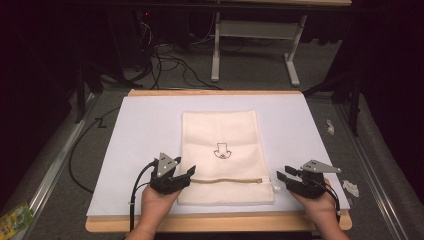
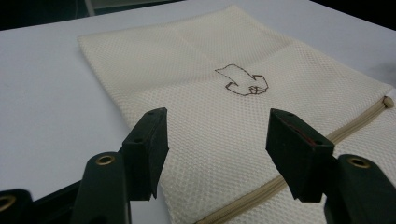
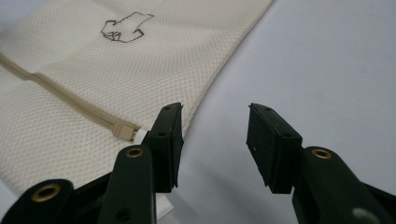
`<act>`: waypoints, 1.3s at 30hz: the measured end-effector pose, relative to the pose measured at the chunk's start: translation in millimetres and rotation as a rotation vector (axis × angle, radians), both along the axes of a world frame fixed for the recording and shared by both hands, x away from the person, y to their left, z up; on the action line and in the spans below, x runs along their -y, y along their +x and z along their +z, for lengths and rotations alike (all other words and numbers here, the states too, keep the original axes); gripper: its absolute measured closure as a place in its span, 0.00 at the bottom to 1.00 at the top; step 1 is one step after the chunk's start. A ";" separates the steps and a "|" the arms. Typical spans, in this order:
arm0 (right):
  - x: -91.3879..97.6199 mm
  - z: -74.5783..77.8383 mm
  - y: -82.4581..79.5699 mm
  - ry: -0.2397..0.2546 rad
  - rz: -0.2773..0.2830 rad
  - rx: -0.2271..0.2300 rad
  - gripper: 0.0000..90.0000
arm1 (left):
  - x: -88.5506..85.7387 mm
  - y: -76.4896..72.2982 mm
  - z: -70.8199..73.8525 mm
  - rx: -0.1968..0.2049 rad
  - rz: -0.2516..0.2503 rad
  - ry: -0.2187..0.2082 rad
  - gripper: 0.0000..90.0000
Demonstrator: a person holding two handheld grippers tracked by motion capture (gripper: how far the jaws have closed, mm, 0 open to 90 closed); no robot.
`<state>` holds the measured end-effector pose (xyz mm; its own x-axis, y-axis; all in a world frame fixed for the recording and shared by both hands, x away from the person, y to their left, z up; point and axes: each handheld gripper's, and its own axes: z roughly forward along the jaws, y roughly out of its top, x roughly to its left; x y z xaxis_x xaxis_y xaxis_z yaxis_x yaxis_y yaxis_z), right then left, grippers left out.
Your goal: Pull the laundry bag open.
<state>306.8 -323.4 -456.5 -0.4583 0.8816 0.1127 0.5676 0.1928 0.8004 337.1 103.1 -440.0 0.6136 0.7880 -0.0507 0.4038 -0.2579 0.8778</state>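
Cream mesh zip pouch [image 1: 222,150] lies flat mid-worktop [image 1: 140,130]. Left tongs [image 1: 186,174] hover open at its near-left corner; right tongs [image 1: 281,176] stand open, seemingly empty, just beside its zip end.

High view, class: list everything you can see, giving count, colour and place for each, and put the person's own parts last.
Mesh bag: one, cream, flat at the middle of the sheet, small dark outline drawing on it.
Zip: one, beige, across the bag's near end.
Sheet: one, white, covering the board.
Board: one, light wood, under the sheet.
Cables: several, black, on the floor beyond.
Frame: one, white, on the floor beyond.
Left gripper: black, open, at the bag's left edge.
Right gripper: black, open, right of the bag.
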 end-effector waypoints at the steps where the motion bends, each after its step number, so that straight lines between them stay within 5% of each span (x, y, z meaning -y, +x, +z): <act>1: -1.2 -0.4 -0.5 0.001 0.007 -0.007 0.65 | 0.5 -0.4 0.0 0.002 -0.004 0.007 0.44; 23: -30.8 -17.9 9.6 -0.056 0.093 -0.092 0.72 | -0.9 -0.1 -2.7 -0.005 -0.014 0.039 0.46; 39: -33.3 -21.2 7.5 -0.053 0.134 -0.116 0.92 | 4.0 -0.7 -5.0 -0.009 -0.030 0.046 0.47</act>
<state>314.4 -290.0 -477.6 -0.5589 0.8195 0.1264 0.6218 0.3134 0.7177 336.4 99.1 -445.0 0.6365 0.7710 -0.0202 0.4030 -0.3102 0.8610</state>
